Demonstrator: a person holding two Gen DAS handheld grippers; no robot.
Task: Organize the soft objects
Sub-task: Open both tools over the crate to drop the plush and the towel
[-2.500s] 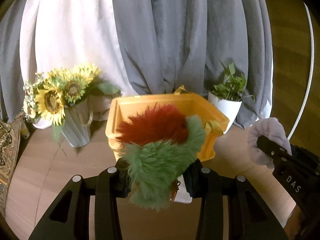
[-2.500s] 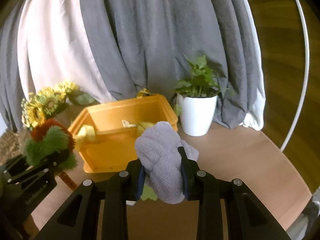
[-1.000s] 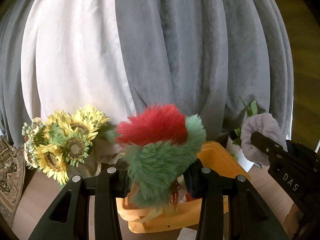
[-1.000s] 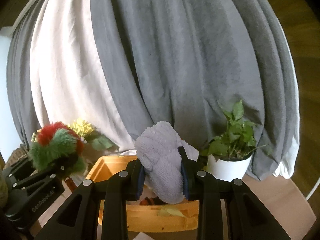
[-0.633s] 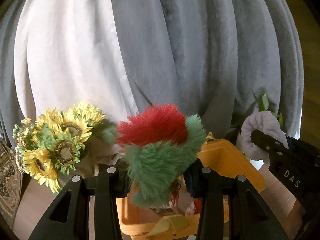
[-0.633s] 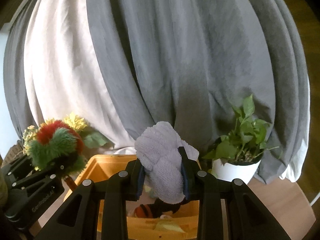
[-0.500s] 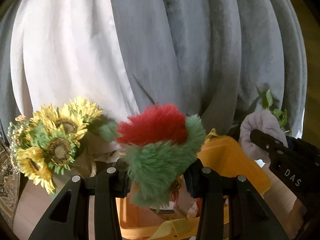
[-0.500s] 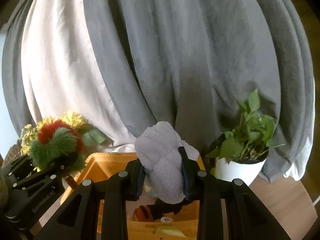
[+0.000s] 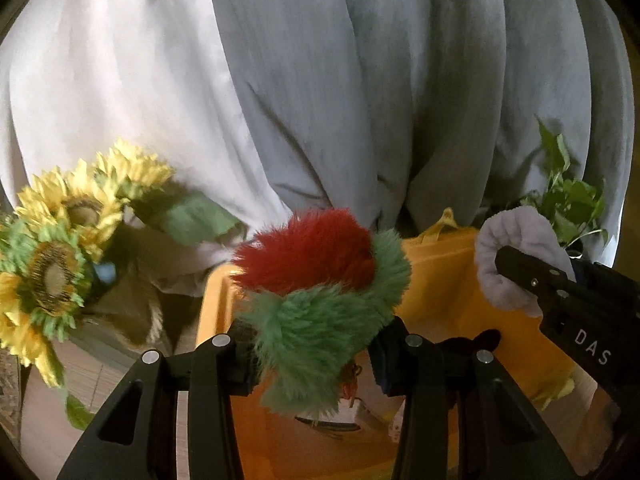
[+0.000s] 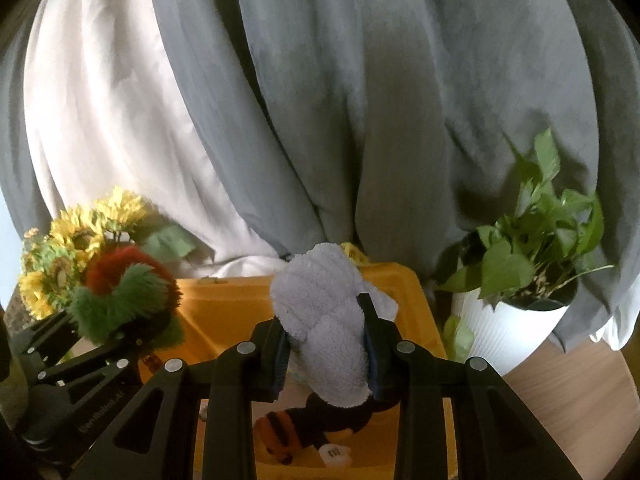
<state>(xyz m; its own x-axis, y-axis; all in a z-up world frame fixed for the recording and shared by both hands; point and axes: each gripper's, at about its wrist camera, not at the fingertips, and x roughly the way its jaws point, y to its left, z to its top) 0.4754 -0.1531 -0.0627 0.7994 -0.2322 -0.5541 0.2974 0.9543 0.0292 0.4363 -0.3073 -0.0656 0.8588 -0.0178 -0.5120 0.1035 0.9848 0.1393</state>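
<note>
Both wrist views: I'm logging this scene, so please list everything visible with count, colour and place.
furry toy: 1, green and red, in left gripper
plush: 1, pale grey, in right gripper
bin: 1, orange, below both grippers
toy in bin: 1, black and orange, inside
sunflowers: 1 bunch, yellow, left
potted plant: 1, green, white pot, right
curtains: grey and white, behind
left gripper: black
right gripper: black
</note>
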